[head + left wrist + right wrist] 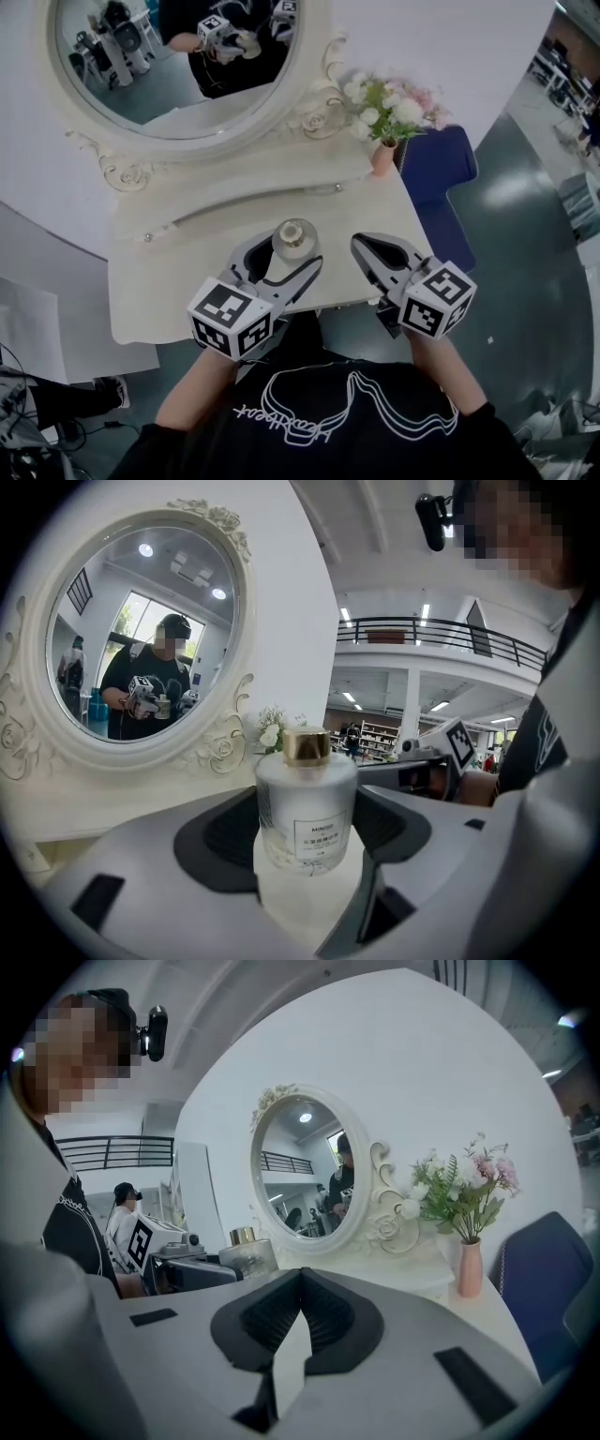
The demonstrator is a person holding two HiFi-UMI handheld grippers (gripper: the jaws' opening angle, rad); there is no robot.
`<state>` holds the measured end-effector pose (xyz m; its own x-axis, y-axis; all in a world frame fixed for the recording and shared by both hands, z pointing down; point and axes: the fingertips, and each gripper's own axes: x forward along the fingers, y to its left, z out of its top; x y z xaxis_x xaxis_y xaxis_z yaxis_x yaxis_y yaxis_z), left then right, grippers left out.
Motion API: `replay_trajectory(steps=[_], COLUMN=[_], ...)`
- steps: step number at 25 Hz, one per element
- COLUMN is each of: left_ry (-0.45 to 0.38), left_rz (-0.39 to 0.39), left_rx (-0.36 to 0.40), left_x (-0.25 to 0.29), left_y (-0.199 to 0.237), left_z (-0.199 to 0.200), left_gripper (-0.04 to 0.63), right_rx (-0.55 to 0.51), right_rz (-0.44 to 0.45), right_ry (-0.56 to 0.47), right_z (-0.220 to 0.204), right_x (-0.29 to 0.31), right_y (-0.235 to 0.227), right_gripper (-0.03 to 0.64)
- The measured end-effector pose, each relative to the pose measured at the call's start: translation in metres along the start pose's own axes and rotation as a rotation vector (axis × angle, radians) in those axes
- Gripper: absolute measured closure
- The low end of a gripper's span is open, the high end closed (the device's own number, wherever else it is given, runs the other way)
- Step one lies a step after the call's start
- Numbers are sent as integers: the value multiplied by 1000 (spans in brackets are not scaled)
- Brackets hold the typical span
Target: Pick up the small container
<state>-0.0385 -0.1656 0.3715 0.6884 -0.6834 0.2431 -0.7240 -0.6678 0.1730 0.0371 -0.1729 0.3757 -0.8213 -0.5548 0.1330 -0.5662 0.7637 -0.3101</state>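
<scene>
The small container (293, 242) is a frosted glass bottle with a gold cap. It stands upright between the dark pads of my left gripper (289, 257), which press on both its sides. In the left gripper view the bottle (306, 803) fills the middle, its white label facing the camera. My left gripper (307, 841) is shut on it, above the front part of the white dressing table (187, 281). My right gripper (368, 246) hovers just right of the bottle, jaws together and holding nothing. In the right gripper view its pads (300, 1283) meet at the tip, and the bottle (246, 1251) shows to the left.
An oval mirror (178, 66) in a carved white frame stands at the back of the table. A pink vase of flowers (382, 155) sits at the back right corner. A blue chair (441, 173) stands to the right of the table.
</scene>
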Motion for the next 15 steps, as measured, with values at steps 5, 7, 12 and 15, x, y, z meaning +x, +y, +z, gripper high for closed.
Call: replay_trajectory(steps=[5,7,12,15], left_ry=[-10,-15,-28,-32], left_rz=[-3,-3,-4,2], left_rx=[-8,-17,-35,-35], left_x=[-2,-2,-2,-2], left_y=[0,2,5,8], left_z=[2,3,5,6], left_gripper=[282,282,282,282], right_rx=[-3,-8,-9,-17], right_rz=[3,5,8,13], right_ry=[1,2,9,9], right_z=[2,4,4,6], right_x=[3,4,6,8], right_y=[2,3,2,4], right_gripper=[611,611,611,611])
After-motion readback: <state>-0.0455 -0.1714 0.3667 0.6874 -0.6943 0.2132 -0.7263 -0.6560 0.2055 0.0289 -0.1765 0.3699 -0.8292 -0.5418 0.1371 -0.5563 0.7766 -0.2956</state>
